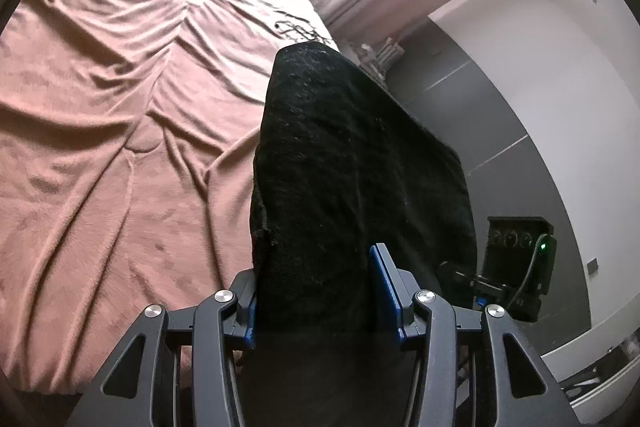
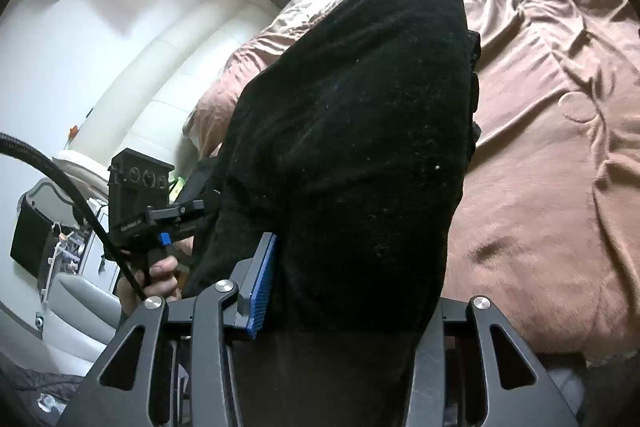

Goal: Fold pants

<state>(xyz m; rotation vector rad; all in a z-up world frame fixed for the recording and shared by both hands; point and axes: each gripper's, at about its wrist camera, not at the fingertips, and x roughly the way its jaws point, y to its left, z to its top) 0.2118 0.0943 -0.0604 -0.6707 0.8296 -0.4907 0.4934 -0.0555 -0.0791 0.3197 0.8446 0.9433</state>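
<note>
a: nearest first. what has the left gripper (image 1: pixel 320 291) got?

b: the pants (image 1: pixel 352 163). black cloth fills the gap between its blue pads and stands up in front of the lens. the jaws are about half closed on it, so i'd call that a grip.

a: and the right gripper (image 2: pixel 344 291)?

b: same story. the pants (image 2: pixel 352 131) are bunched between its pads, the right-hand pad hidden under the cloth. in that view you also see the left gripper (image 2: pixel 160 211) off to one side, a hand (image 2: pixel 160 277) round its handle.

a: so where are the pants?

b: up in the air, held by both, hanging over the near edge of the bed (image 1: pixel 112 115). the brown sheet (image 2: pixel 552 163) behind is rumpled and bare of any cloth.

a: how far along, then?

b: early, i'd say. the pants are bunched thick in each grip, but i can't tell if any fold is made. laying them flat on the bed and folding all seems left.
</note>
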